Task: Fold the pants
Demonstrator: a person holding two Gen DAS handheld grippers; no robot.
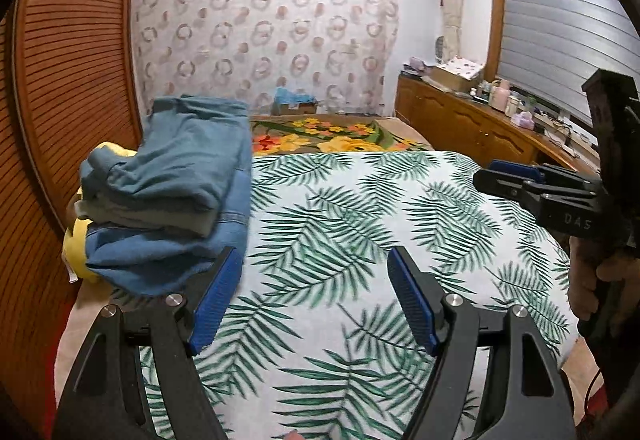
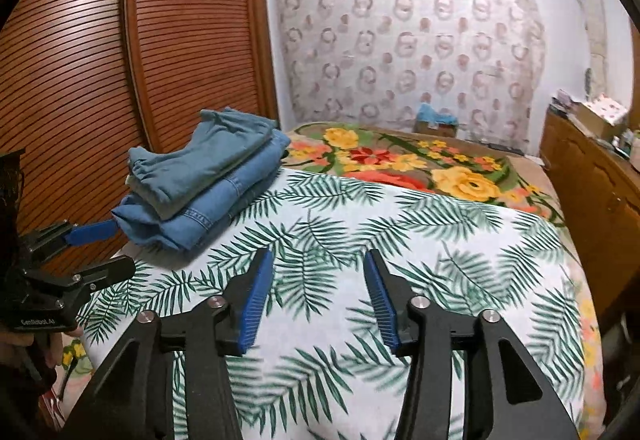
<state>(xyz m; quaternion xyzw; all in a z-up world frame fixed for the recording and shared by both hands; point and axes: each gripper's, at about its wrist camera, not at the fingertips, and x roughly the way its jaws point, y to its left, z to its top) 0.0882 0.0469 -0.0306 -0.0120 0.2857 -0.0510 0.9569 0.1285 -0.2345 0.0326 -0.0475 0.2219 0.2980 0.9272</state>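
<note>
I've got both tools empty: the left tool (image 1: 316, 300) has its jaws wide apart over bare leaf-print sheet (image 1: 360, 208), and the right tool (image 2: 318, 300) is parted too, gripping nothing. The folded pants (image 2: 208, 160) sit on a stack at the bed's left edge, close to the slatted wardrobe door (image 2: 100, 60). To me that fold looks done; no loose pair shows. Plenty of open sheet ahead, and the cabinet (image 2: 592, 200) hems in the right side.
</note>
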